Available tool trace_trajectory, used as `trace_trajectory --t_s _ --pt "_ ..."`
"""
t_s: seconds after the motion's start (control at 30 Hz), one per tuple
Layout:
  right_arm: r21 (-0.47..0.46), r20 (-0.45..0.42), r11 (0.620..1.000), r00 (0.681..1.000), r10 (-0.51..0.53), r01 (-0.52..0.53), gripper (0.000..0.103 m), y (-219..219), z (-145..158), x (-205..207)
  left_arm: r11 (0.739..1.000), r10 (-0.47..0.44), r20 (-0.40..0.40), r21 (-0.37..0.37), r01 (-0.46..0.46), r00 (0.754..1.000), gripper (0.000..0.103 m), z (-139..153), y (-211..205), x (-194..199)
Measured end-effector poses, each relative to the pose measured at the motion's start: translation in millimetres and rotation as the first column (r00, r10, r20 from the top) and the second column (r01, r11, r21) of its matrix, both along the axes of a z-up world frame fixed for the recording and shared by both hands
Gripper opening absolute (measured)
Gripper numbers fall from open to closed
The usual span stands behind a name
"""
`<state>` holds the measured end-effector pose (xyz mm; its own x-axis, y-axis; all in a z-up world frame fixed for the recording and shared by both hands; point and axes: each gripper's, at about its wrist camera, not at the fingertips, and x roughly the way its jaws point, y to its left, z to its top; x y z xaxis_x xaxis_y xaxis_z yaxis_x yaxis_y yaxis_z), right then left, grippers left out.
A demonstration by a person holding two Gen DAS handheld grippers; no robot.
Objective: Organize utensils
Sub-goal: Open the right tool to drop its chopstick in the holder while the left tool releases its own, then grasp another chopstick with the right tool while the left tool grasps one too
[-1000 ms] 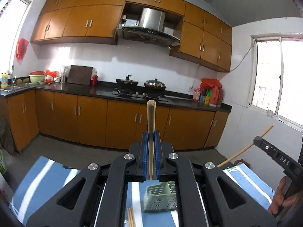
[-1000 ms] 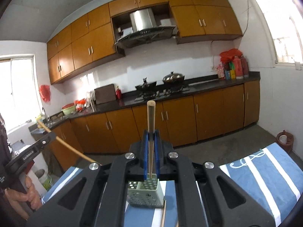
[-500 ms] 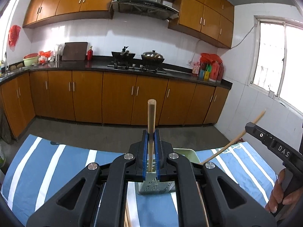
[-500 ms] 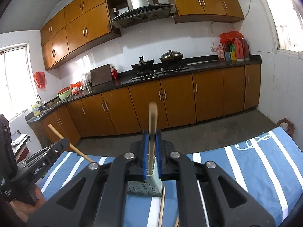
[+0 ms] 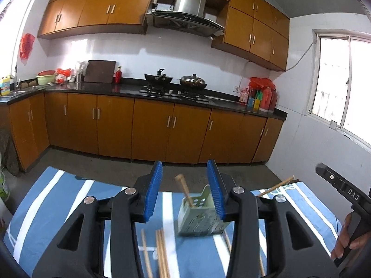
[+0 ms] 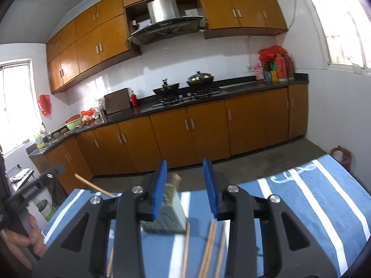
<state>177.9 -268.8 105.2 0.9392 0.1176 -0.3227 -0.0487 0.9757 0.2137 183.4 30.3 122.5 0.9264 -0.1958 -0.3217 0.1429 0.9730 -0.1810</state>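
Between opening left tool (image 5: 184, 191) pads: chopstick (image 5: 184, 189) standing in holder (image 5: 201, 217), untouched.

Each gripper is built of matte black linkage arms, pinned with round silver screws and ended in ribbed blue pads (image 5: 153, 194). White lettering "DAS" is printed on the right gripper (image 5: 343, 190) as seen from the left wrist camera. No sleeve can be made out on either hand (image 5: 345, 238).
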Motion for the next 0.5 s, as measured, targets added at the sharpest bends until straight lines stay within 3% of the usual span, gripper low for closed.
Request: trace_trajectory --t_s 0.1,0.23,0.4,0.5 --pt "-0.020 -0.049 0.999 0.998 -0.038 0.037 0.033 -11.3 -22.9 -12.7 0.999 0.023 -0.021 0.027 -0.022 1.000 0.042 -13.1 10.5 -16.6" --pt "-0.034 -0.193 0.997 0.979 -0.072 0.066 0.033 -23.9 -76.0 -16.3 0.993 0.069 -0.108 0.105 -0.057 0.992 0.043 -56.5 23.0 -31.9" --pt "0.005 -0.409 0.999 0.912 -0.040 0.046 0.028 -22.6 -152.1 -11.7 0.989 0.092 -0.275 0.133 -0.056 0.957 0.043 -121.5 31.3 -36.8" --pt "0.000 -0.473 1.000 0.881 -0.012 0.013 0.025 -8.3 -182.5 -13.3 0.991 0.099 -0.354 0.116 -0.061 0.930 0.043 -146.3 35.6 -40.0"
